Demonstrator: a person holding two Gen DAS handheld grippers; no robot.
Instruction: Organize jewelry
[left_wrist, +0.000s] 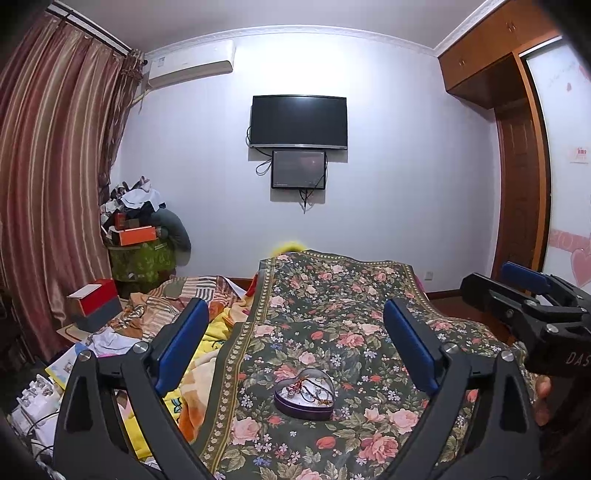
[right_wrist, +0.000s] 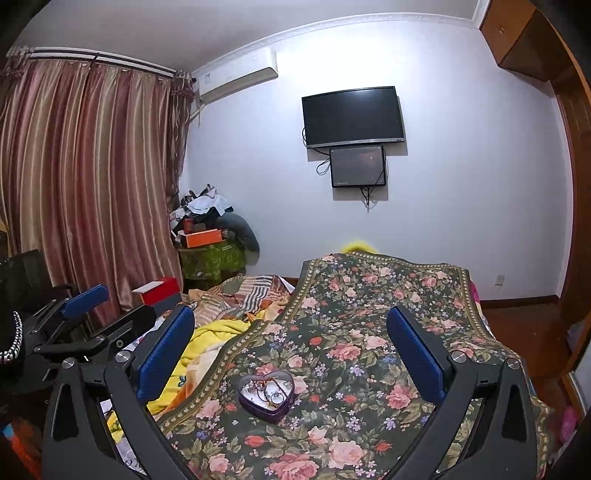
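Note:
A purple heart-shaped tin (left_wrist: 304, 394) lies open on the floral cloth (left_wrist: 332, 314), with tangled jewelry (left_wrist: 308, 390) of cords and rings inside. My left gripper (left_wrist: 295, 325) is open and empty, held above and behind the tin. The tin also shows in the right wrist view (right_wrist: 266, 396), on the cloth (right_wrist: 369, 332). My right gripper (right_wrist: 291, 328) is open and empty, to the right of the tin. The right gripper shows at the right edge of the left wrist view (left_wrist: 517, 295); the left gripper shows at the left of the right wrist view (right_wrist: 92, 314).
Rumpled yellow and striped bedding (left_wrist: 207, 332) lies left of the cloth. A red and grey box (left_wrist: 96, 302) and a cluttered pile with an orange box (left_wrist: 136, 232) stand by the curtains (left_wrist: 48, 184). A TV (left_wrist: 298, 122) hangs on the wall; a wardrobe (left_wrist: 517, 147) stands right.

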